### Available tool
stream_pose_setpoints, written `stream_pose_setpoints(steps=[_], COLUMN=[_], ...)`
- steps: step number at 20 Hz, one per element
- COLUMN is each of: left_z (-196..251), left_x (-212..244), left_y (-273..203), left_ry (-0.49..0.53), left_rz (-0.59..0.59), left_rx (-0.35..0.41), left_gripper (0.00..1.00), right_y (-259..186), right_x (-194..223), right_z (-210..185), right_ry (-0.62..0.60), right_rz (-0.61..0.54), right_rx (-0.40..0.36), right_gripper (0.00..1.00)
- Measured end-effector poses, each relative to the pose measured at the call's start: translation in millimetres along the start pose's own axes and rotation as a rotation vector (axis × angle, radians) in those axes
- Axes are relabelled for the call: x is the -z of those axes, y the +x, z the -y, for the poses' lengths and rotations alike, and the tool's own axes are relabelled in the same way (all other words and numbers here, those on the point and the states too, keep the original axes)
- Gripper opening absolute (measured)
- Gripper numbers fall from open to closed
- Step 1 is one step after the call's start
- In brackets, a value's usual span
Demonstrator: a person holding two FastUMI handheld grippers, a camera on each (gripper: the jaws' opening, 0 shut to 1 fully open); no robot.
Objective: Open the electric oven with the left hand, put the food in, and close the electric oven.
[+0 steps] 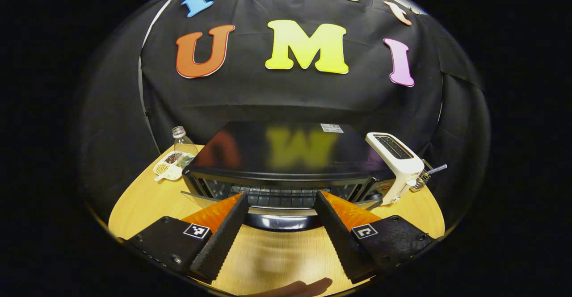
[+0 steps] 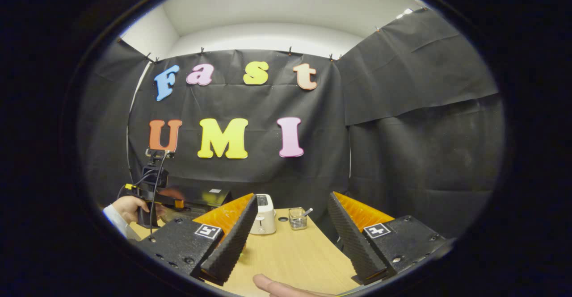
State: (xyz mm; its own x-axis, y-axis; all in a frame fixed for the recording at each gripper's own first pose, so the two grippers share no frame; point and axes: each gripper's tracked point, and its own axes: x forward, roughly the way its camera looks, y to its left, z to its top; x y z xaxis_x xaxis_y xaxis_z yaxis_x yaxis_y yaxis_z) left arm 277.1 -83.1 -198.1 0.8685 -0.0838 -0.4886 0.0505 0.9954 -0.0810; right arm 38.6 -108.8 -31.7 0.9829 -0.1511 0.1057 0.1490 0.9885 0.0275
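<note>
At lower centre of the left gripper view, the left gripper (image 1: pixel 281 203) is spread apart before the oven (image 1: pixel 286 163), door ajar; toaster (image 1: pixel 395 165) at right. The right gripper (image 2: pixel 290 205) gapes over the table (image 2: pixel 290 252), holding nothing

Oven door handle (image 1: pixel 279 221) partly hidden behind the left gripper's fingers (image 1: pixel 223 239). Contents of the divided dish (image 1: pixel 168 166) too small to identify (grains, perhaps). Oven (image 2: pixel 196 198) mostly hidden in right gripper view.

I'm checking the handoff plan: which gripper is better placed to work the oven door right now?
Left. The left gripper is open and faces the oven's door handle, close ahead. The right gripper is open over bare table, pointing at the toaster.
</note>
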Motion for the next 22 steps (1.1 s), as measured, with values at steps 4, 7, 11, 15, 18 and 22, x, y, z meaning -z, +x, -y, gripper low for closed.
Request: stream_pose_setpoints(steps=[4,7,11,15,18,22], left_z=[0.2,1.1,0.2,1.8,0.4,-0.2], left_x=[31.1,62.3,100.3,128.1,148.3,173.2], left_y=[-23.7,-37.3,-44.7,-45.2,-43.2,-34.7], left_ry=[-0.01,0.036,0.026,0.027,0.029,0.026], left_rz=[-0.014,-0.027,-0.07,-0.097,-0.132,-0.165], left_rx=[0.019,0.014,0.015,0.016,0.013,0.017], left_gripper=[0.99,0.99,0.98,0.98,0.96,0.95], right_y=[-14.4,-23.1,-33.6,-35.7,-31.0,-25.7], right_x=[2.3,3.4,7.2,8.6,19.4,33.1], right_z=[-5.6,-11.6,-18.8,-19.4,-19.8,-21.8], right_ry=[0.02,0.015,-0.009,-0.029,-0.033,-0.037], right_rz=[-0.01,-0.008,-0.015,-0.015,-0.046,-0.086], right_rx=[-0.01,-0.012,-0.02,-0.019,-0.01,-0.014], right_gripper=[0.92,1.0,0.92,1.0,0.91,0.92])
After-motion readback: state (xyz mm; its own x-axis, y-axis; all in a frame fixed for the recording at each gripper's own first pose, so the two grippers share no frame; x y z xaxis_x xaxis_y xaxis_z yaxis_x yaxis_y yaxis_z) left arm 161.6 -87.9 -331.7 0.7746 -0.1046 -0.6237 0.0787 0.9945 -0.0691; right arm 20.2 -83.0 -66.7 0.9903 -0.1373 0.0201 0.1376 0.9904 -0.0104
